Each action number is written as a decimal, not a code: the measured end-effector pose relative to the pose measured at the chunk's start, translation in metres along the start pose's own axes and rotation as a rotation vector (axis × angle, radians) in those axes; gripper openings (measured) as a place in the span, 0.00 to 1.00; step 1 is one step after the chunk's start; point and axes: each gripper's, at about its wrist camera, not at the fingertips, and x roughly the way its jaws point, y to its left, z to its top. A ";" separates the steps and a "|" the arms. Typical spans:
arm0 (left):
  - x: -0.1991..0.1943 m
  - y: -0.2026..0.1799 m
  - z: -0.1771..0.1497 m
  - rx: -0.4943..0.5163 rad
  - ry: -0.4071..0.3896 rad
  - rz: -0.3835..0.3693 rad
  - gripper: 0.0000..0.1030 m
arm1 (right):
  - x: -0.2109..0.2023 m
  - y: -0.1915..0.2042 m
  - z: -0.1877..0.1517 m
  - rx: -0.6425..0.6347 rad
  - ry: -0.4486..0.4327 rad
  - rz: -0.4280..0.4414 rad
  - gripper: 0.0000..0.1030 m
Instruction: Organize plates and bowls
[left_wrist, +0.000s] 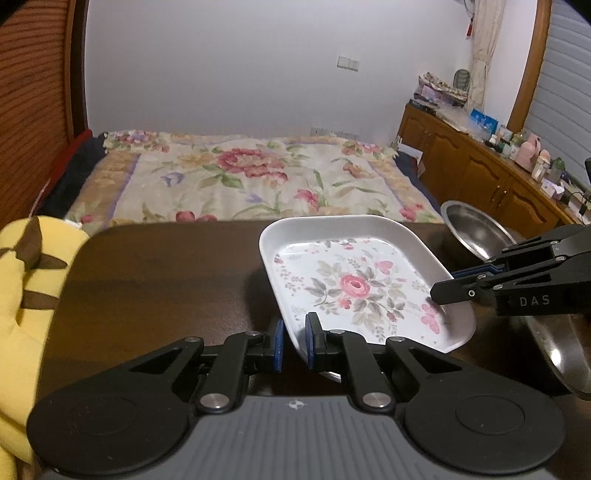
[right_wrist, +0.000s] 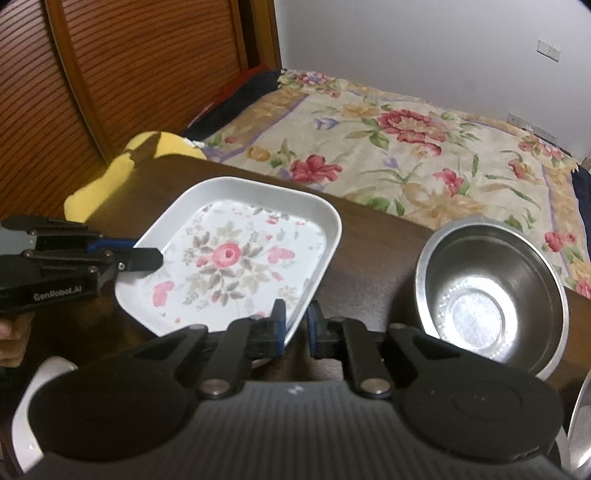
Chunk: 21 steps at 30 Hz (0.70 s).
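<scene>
A white square plate with a pink rose print (left_wrist: 354, 284) (right_wrist: 236, 258) is held tilted above the dark wooden table (left_wrist: 155, 280) (right_wrist: 373, 266). My left gripper (left_wrist: 294, 341) (right_wrist: 146, 254) is shut on the plate's near left rim. My right gripper (right_wrist: 295, 325) (left_wrist: 443, 286) is shut on the plate's opposite rim. A steel bowl (right_wrist: 491, 291) (left_wrist: 474, 230) sits on the table to the right of the plate. Another steel dish (left_wrist: 561, 350) shows at the right edge, under my right gripper.
A yellow cushion (left_wrist: 22, 295) (right_wrist: 110, 173) lies at the table's left end. A bed with a floral cover (left_wrist: 243, 177) (right_wrist: 406, 147) runs beyond the table's far edge. A wooden cabinet (left_wrist: 480, 170) with bottles stands at right.
</scene>
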 end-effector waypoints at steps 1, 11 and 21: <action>-0.005 0.000 0.001 0.002 -0.010 0.000 0.12 | -0.004 0.002 0.000 0.001 -0.009 0.002 0.13; -0.049 -0.006 0.009 0.020 -0.101 0.004 0.13 | -0.038 0.015 0.001 0.014 -0.092 0.005 0.13; -0.085 -0.009 0.006 0.037 -0.171 -0.013 0.12 | -0.070 0.032 -0.003 0.012 -0.162 -0.019 0.13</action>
